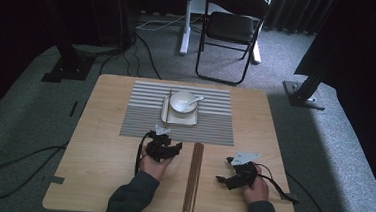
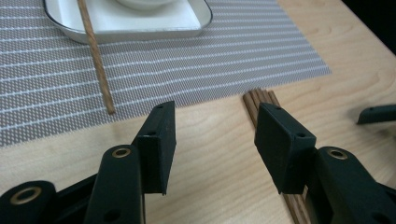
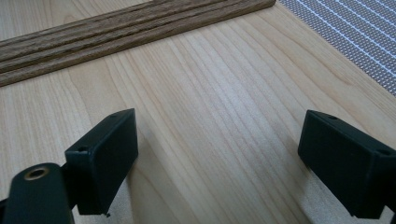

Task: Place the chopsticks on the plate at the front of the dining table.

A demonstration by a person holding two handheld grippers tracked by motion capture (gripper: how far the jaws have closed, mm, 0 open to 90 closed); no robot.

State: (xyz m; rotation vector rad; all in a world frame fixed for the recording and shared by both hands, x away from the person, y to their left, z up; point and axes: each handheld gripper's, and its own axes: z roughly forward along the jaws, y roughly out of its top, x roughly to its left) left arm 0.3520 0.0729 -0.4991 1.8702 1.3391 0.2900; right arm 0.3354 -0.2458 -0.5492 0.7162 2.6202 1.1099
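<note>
A bundle of brown wooden chopsticks [image 1: 193,176] lies lengthwise on the table's front middle, between my two grippers. My left gripper [image 1: 166,140] rests just left of the bundle's far end, open and empty [image 2: 215,140]; the sticks' ends [image 2: 261,98] show past its right jaw. To the right of the bundle my right gripper [image 1: 224,169] points toward it, jaws wide open over bare wood [image 3: 219,158], the sticks [image 3: 116,28] beyond them. A single chopstick [image 2: 95,56] leans on the white plate [image 2: 140,25], its tip on the striped mat [image 2: 233,56].
On the plate [image 1: 168,115] stands a white bowl [image 1: 182,101] with a spoon [image 1: 195,100] in it. The grey striped mat [image 1: 215,123] covers the table's far middle. A folding chair [image 1: 231,29] and stand bases sit on the carpet beyond the wooden table [image 1: 98,145].
</note>
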